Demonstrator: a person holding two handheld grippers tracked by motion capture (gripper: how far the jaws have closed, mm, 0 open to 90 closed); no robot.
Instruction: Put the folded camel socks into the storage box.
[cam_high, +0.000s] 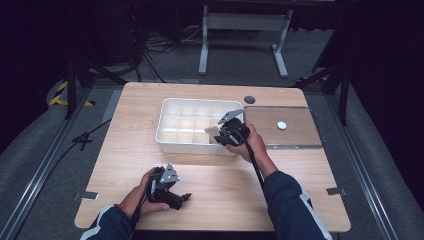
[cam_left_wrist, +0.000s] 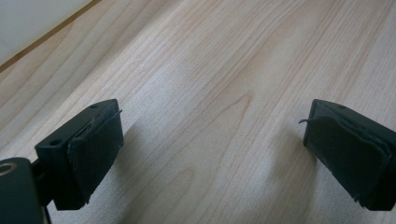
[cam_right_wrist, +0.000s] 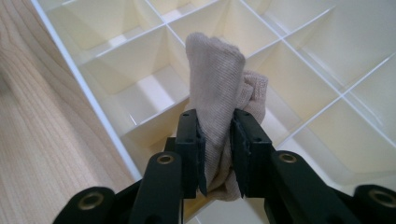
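Now, cloth: a beige knit bundle (cam_right_wrist: 219, 93), soft and light, so it will sag and bunch; you hold it over the near right cells of the divider tray.
Hold point: you have pinched it at its lower fold; a grip on the thick middle should keep it from slipping out.
Right hand-held gripper (cam_right_wrist: 218, 154): clamped on the cloth, both pads pressing the fabric.
Divider tray (cam_high: 165, 137): white, many cells, mid-bench.
Clear lid (cam_high: 300, 135): at three o'clock of the tray, flat on the bench (cam_high: 225, 200).
Left hand-held gripper (cam_left_wrist: 212, 140): at seven o'clock, jaws apart over bare wood, idle.
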